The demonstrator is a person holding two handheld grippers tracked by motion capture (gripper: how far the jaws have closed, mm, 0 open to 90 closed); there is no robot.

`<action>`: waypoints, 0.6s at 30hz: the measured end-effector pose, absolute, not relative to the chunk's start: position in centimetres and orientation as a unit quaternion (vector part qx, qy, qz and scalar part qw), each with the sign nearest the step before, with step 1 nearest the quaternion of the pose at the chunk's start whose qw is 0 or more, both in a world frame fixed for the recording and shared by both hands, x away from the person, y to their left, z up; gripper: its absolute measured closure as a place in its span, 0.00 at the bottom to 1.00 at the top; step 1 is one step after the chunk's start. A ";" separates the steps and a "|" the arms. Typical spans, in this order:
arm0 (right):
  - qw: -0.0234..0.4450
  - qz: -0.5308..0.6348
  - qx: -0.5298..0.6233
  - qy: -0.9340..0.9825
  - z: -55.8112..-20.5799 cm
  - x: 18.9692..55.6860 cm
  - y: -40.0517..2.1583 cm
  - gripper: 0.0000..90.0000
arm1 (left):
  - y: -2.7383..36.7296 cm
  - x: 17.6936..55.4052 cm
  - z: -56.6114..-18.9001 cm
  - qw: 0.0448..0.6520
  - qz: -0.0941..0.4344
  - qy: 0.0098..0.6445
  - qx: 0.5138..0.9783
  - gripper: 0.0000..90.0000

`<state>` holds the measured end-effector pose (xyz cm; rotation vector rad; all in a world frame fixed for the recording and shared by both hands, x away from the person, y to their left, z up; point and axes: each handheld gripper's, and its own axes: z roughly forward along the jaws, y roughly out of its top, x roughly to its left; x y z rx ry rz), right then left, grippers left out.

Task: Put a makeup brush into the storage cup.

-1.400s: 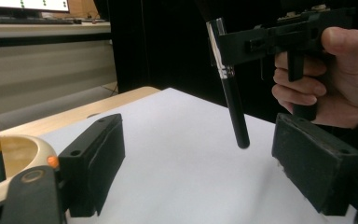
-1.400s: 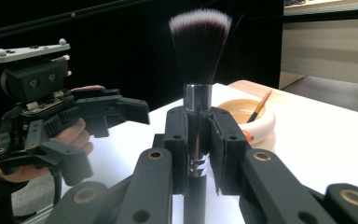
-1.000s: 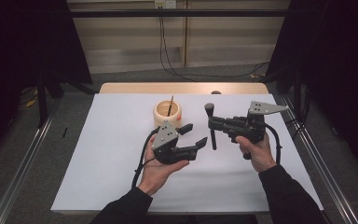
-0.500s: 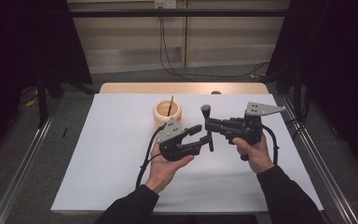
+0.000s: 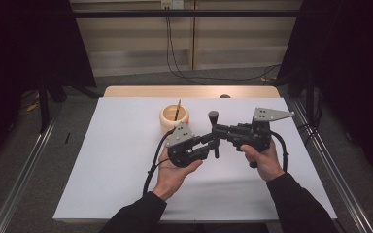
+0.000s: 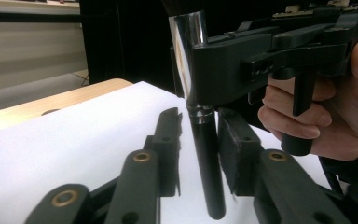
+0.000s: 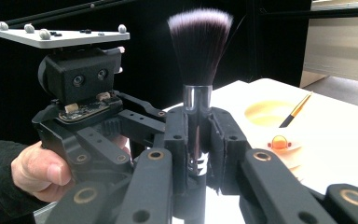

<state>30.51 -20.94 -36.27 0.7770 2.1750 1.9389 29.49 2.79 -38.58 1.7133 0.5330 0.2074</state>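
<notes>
**Makeup brush held upright between two claws above the white tabletop**

The right claw (image 5: pixel 215 132) is clamped on the chrome ferrule of a makeup brush with a black handle, a shiny metal collar and a dark bristle tuft with pale tips (image 7: pixel 199 70). In the right gripper view the brush stands upright between the two black jaws, the bristles above them and the handle running down out of sight below.

The left claw (image 5: pixel 212 143) sits just under the right one, and its jaws have just been closing around the black handle of the brush (image 6: pixel 207 158). In the left gripper view the handle hangs down between the two jaws; the right-hand jaw lies close against it, while a narrow gap shows on the left-hand side, so the pads do not yet press on it from both sides.

In the high view both grippers meet near the middle of the white-covered tabletop (image 5: pixel 102 165), held above it by the left hand (image 5: pixel 172 170) and the right hand (image 5: pixel 262 158), both in dark sleeves. The brush's tuft (image 5: pixel 213 116) pokes up above the jaws there.

Behind the left gripper, toward the far edge of the tabletop, stands a round cream-coloured cup (image 5: pixel 174 118) with a thin pencil-like brush with a yellow shaft (image 5: pixel 177 109) leaning inside it. The cup stands well apart from both claws.
</notes>
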 end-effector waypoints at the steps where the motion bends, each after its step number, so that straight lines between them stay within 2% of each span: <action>1: 0.062 0.641 0.256 0.720 -36.3 30.5 -20.9 0.87 | 2.8 29.5 -38.6 0.620 0.090 0.233 0.744 0.82; 8: 0.064 0.641 0.257 0.720 -36.3 30.5 -21.0 0.87 | 3.0 29.6 -38.7 0.625 0.091 0.240 0.737 0.88; 18: 0.066 0.641 0.258 0.720 -36.4 30.5 -20.9 0.87 | 3.1 29.7 -38.7 0.625 0.090 0.237 0.739 0.88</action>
